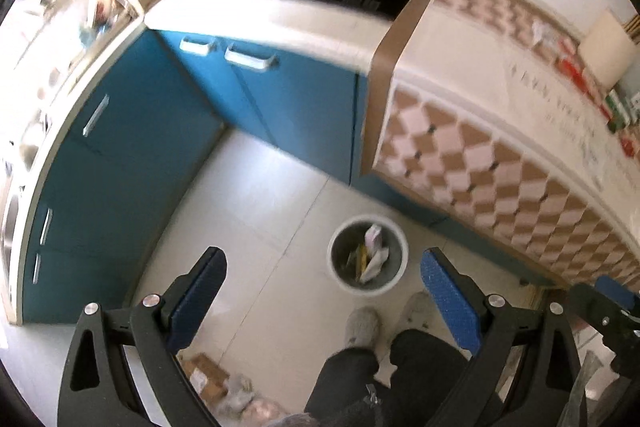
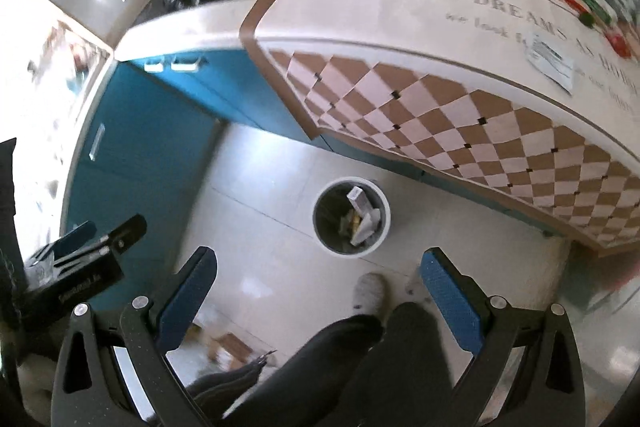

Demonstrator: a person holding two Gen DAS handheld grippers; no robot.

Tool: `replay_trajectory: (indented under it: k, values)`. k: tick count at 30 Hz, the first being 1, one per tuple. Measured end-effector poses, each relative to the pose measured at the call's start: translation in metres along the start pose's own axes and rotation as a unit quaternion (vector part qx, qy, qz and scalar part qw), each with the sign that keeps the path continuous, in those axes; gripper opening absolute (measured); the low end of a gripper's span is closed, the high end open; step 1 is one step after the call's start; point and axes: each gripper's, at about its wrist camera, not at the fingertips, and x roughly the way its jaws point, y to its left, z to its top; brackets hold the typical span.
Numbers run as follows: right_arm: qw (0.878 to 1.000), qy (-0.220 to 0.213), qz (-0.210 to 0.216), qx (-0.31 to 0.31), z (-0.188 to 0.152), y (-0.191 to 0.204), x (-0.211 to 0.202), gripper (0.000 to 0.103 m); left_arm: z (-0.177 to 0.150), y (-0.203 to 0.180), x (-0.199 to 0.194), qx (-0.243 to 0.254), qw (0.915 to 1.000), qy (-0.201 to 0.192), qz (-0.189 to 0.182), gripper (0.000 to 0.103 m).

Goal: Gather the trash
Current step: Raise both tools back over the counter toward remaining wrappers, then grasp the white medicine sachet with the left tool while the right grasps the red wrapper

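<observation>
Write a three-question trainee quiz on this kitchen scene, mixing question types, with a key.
1. True or false: the left hand-held gripper grips a wrapper.
2. Where does the round grey waste bin stand? A) on the white tiled floor B) on the checkered tablecloth C) inside the blue cabinet
3. Fill in: the bin holds crumpled ___.

Key: 1 false, both hand-held grippers, right too, are open and empty; 2 A; 3 paper and packaging.

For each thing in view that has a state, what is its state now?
Left gripper: open, empty.
Right gripper: open, empty.
Round grey trash bin: upright on the floor, no lid, partly filled with paper trash.
Blue cabinet doors: closed.
Checkered tablecloth: hanging over the table edge.
</observation>
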Motion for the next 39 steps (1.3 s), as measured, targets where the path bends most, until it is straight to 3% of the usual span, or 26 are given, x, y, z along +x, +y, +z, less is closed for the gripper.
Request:
replay_trajectory:
  k: [5, 10, 13, 17, 19, 21, 22, 26, 29, 33, 39]
  values:
    - [0.997, -0.039, -0.006, 0.06, 0.027, -0.052, -0.036, 0.103, 0.047, -0.06, -0.006, 0.042, 0.9988, -0.02, -0.013, 0.103]
    - [0.987, -0.08, -0.033, 0.134, 0.055, -0.136, -0.07, 0.103, 0.085, -0.158, 0.012, 0.09, 0.9934, 0.014, -0.07, 0.103]
    - [0.976, -0.092, -0.051, 0.19, 0.074, -0.206, -0.081, 0.103, 0.102, -0.23, 0.031, 0.123, 0.9859, 0.047, -0.103, 0.103]
    - [0.963, -0.091, -0.07, 0.243, 0.093, -0.283, -0.086, 0.103, 0.112, -0.323, 0.068, 0.176, 0.9686, 0.106, -0.141, 0.101]
    - [0.957, -0.085, -0.077, 0.265, 0.099, -0.323, -0.084, 0.103, 0.114, -0.363, 0.09, 0.197, 0.959, 0.137, -0.152, 0.094]
    - [0.953, -0.077, -0.08, 0.281, 0.107, -0.354, -0.082, 0.103, 0.112, -0.393, 0.11, 0.213, 0.9516, 0.163, -0.15, 0.071]
    - [0.952, -0.073, -0.082, 0.286, 0.11, -0.368, -0.079, 0.103, 0.111, -0.405, 0.12, 0.219, 0.9497, 0.173, -0.141, 0.064]
    - [0.946, -0.06, -0.084, 0.308, 0.122, -0.413, -0.074, 0.103, 0.107, -0.426, 0.116, 0.247, 0.9541, 0.136, -0.1, 0.031]
    - [0.944, -0.055, -0.086, 0.315, 0.135, -0.437, -0.068, 0.103, 0.096, -0.441, 0.108, 0.278, 0.9497, 0.119, -0.081, 0.005]
    - [0.941, -0.052, -0.083, 0.325, 0.157, -0.462, -0.059, 0.103, 0.101, -0.456, 0.104, 0.286, 0.9503, 0.103, -0.068, 0.003]
    - [0.938, -0.093, -0.082, 0.323, 0.208, -0.491, -0.062, 0.103, 0.154, -0.464, 0.1, 0.248, 0.9675, 0.038, -0.029, 0.003]
